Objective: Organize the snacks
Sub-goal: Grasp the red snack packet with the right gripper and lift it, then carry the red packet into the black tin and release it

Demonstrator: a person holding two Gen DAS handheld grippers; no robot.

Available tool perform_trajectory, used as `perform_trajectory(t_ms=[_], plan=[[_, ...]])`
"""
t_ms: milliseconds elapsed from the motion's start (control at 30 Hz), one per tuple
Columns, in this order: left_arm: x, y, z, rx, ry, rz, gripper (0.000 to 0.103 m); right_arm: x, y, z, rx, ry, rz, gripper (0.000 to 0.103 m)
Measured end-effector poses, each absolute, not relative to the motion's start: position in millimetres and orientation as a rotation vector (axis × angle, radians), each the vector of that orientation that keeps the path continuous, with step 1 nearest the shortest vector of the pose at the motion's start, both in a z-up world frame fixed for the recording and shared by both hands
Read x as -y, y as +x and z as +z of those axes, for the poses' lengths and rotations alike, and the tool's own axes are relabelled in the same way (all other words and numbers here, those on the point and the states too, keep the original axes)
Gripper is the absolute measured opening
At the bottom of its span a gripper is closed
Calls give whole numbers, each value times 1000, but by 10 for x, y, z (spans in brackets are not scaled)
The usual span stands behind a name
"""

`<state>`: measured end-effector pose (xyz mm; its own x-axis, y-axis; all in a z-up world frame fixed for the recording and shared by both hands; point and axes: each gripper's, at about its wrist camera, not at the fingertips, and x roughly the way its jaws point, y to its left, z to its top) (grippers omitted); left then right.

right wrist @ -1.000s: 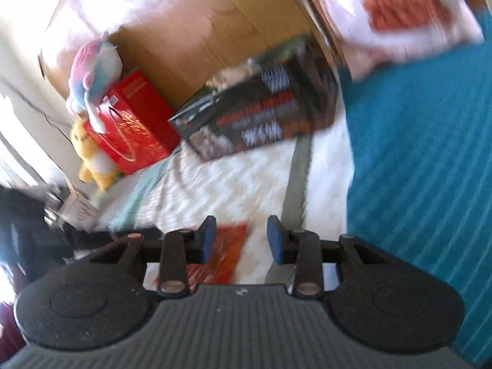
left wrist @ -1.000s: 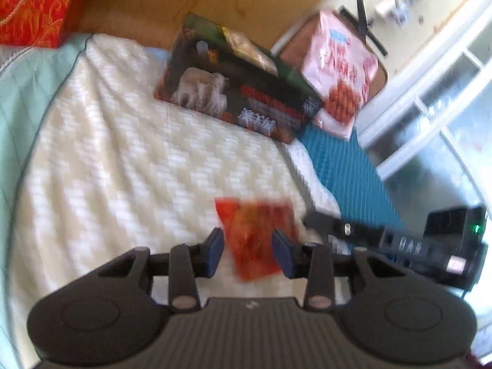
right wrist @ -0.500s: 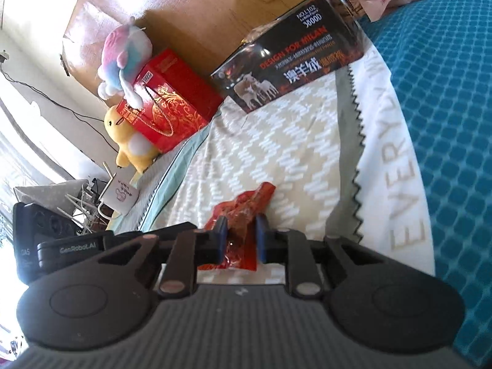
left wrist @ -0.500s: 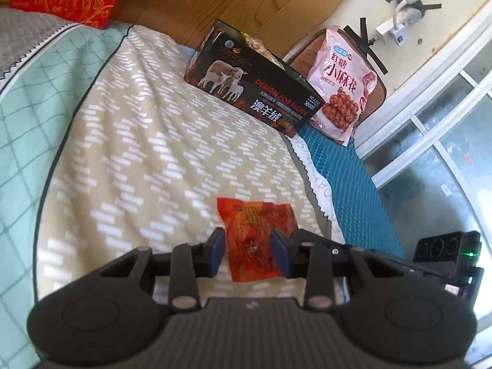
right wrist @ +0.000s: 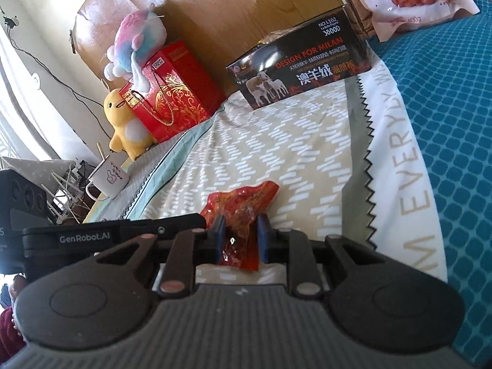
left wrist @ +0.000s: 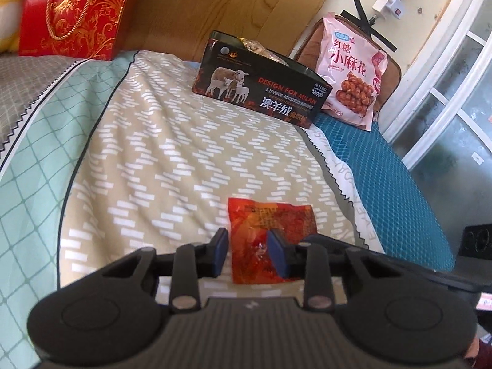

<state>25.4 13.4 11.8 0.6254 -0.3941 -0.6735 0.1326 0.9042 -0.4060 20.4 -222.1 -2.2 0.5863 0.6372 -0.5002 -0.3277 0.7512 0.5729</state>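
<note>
Snacks on a bed: bedspread (left wrist: 160, 160) with beige zigzag print fills most of both views, teal quilted cover (left wrist: 384, 184) on its right edge. Red gift box (left wrist: 70, 12) stands far left by the headboard, plush toys beside it. Black carton (left wrist: 261, 92) with sheep print sits open-topped at the far end, some snack bags visible inside; probably the drop target. Pink snack bag (left wrist: 353, 70) leans upright just right of the carton, touching it.

Red snack packet (right wrist: 243, 212) is pinched between the right gripper (right wrist: 241, 240) pads, jaws narrow, film crumpled and raised off the bedspread; long axis runs forward along the fingers. Left gripper (left wrist: 250, 255) has jaws moderately apart, packet seen between and past its pads; contact can't be told, looks like straddling, not clamping.

Key relation: carton lies straight ahead and well apart from the packet, slightly left in the right wrist view. Right hand owns the carry.
</note>
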Motion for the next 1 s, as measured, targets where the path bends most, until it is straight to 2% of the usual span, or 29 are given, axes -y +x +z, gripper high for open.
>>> perform_trajectory(t_ms=[567, 767, 900, 1000], plan=[[-32, 167, 167, -832, -236, -234, 27, 2119, -102, 158, -551, 231, 462, 21], [-37, 189, 177, -838, -243, -244, 30, 2329, 1, 214, -564, 358, 486, 19], [-196, 294, 159, -873, -442, -398, 39, 2509, 131, 346, -578, 493, 512, 18], [-278, 343, 87, -896, -607, -518, 41, 2614, 226, 406, -591, 597, 538, 18]])
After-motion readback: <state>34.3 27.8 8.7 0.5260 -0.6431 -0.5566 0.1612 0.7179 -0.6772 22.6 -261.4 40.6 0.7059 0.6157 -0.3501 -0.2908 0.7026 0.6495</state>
